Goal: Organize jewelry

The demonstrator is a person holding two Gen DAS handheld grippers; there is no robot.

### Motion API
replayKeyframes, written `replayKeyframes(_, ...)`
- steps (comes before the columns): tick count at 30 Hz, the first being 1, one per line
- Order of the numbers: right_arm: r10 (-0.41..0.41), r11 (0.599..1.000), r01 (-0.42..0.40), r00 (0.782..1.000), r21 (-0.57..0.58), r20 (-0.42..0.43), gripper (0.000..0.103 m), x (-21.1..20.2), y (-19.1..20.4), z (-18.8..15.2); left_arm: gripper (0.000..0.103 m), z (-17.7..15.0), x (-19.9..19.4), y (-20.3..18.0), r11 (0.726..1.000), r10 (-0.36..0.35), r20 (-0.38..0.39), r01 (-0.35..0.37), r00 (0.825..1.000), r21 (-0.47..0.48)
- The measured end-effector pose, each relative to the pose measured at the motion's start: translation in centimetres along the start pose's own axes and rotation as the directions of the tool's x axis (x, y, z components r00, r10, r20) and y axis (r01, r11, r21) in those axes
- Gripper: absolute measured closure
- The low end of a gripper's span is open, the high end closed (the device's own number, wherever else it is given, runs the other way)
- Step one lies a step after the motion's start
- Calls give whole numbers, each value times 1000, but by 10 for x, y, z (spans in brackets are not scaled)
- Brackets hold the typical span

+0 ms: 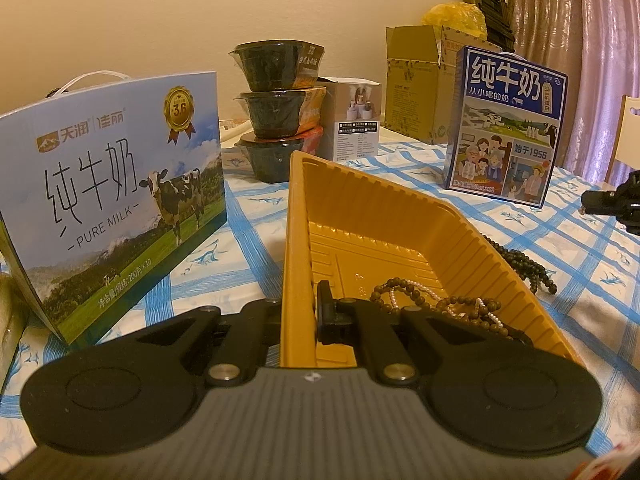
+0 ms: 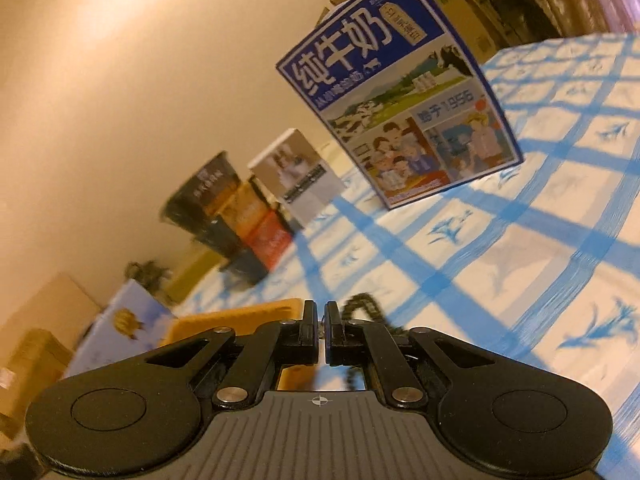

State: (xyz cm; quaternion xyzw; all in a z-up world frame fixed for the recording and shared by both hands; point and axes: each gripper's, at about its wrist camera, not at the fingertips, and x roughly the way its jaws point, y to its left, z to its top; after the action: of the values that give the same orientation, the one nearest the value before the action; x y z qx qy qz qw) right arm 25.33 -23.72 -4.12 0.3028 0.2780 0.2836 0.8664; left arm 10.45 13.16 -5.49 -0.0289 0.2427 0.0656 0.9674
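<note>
So the whole scene sits on a table with a blue-and-white checked tablecloth (image 1: 540, 320), and the biggest thing on it is the pale blue "PURE MILK" carton (image 1: 116, 196) with the cow, standing at the left. Across from it, farther right, stands the darker blue milk box (image 1: 506, 128) marked 1956, with an open cardboard box (image 1: 416, 92) behind it. Between them there's a stack of three black bowls (image 1: 276, 112) and a small white product box (image 1: 354, 120) just beside the stack. Front and centre is the yellow plastic tray (image 1: 372, 216), tilted up a bit, and the left gripper (image 1: 298, 316) is clamped on its left wall, one finger inside and one outside. Down in the near end of the tray lie a brown bead bracelet (image 1: 460, 308) and a little white pearl strand (image 1: 404, 292) tangled together. Just outside the tray's right wall, a dark bead necklace (image 1: 520, 264) lies on the cloth. In the blurry right wrist view, the right gripper (image 2: 321, 330) has its fingers nearly together with a thin gap, and dark beads (image 2: 362, 306) show just past the right finger, though I can't tell if it's actually pinching anything.
</note>
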Motion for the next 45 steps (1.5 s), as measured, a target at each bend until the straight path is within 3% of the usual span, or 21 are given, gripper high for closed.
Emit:
replayKeyframes(12,105,994,-109,985,-20,-140,100,30,46,-39,98,1,1,1,1000,-1,0,1,1000,0)
replayKeyframes(22,121,986,-151,945,-77,-305,100,75,76,-80,98,1,1,1,1000,-1,0,1,1000,-2)
replayKeyframes(26,139,981,-176,933,-85,-333,100,87,88,-92,98,1,1,1,1000,-2,0,2,1000,-1)
replayKeyframes(30,180,980,-199,925,-24,-336,98,92,91,-91,98,2,1,0,1000,-1,0,1,1000,3)
replayKeyframes(32,188,979,-205,933,-23,-308,93,90,92,-87,98,1,1,-1,1000,-1,1,1,1000,1)
replayKeyframes(35,186,980,-197,942,-12,-278,69,84,90,-80,98,2,1,-1,1000,0,1,0,1000,0)
replayKeyframes(40,145,989,-147,963,4,-228,66,65,78,-68,98,2,2,-1,1000,1,0,-1,1000,0)
replayKeyframes(45,-5,997,-10,983,-80,-182,65,34,61,-63,98,2,1,0,1000,-1,1,1,1000,-1)
